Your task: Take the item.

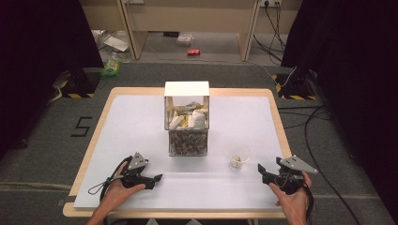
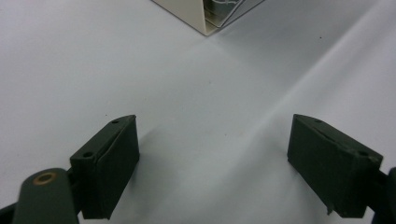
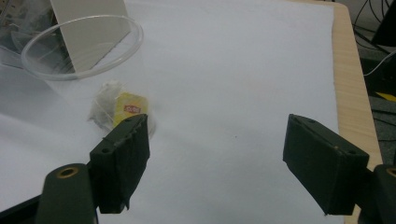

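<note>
A clear box with a white lid point(image 1: 187, 119) stands mid-table, holding white sachets above and darker packets below; its corner point(image 2: 205, 18) shows in the left gripper view. A clear plastic cup point(image 1: 239, 157) point(image 3: 84, 56) stands to its right with a tea bag and yellow tag point(image 3: 119, 108) inside. My left gripper point(image 1: 157, 179) point(image 2: 212, 165) rests open near the front left with bare sheet between its jaws. My right gripper point(image 1: 261, 171) point(image 3: 217, 165) is open at the front right, just right of the cup, holding nothing.
A white sheet point(image 1: 141, 122) covers the wooden table point(image 1: 278, 117). Beyond the table lie floor clutter, a red can point(image 1: 193, 52), cables point(image 1: 309, 126) and black stands. The table's right edge point(image 3: 350, 84) runs close to my right gripper.
</note>
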The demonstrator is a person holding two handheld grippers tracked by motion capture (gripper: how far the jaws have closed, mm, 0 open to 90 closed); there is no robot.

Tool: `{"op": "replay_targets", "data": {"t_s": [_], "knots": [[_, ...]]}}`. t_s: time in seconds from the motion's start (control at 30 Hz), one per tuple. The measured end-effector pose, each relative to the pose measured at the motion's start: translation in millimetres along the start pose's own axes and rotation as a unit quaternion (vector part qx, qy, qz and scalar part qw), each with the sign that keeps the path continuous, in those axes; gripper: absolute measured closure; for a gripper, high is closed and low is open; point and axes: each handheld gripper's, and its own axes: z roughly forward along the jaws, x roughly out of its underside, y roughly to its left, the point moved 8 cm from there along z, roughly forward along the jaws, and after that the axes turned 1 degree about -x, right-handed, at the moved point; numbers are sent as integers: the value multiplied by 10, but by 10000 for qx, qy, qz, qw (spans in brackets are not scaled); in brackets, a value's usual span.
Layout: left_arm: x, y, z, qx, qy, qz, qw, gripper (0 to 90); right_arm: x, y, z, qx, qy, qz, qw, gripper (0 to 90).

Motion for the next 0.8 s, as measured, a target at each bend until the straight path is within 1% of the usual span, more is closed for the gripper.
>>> {"op": "replay_targets", "data": {"t_s": [0.27, 0.5, 0.8], "knots": [[0, -1, 0, 1, 1, -2, 10000, 157, 80, 46, 2, -57, 86, -17, 9999, 227], [0, -1, 0, -1, 0, -1, 10000, 157, 137, 89, -1, -72, 166, -107, 9998, 222], [0, -1, 0, 1, -1, -3, 10000, 157, 219, 114, -6, -93, 265, -105, 9996, 216]]}}
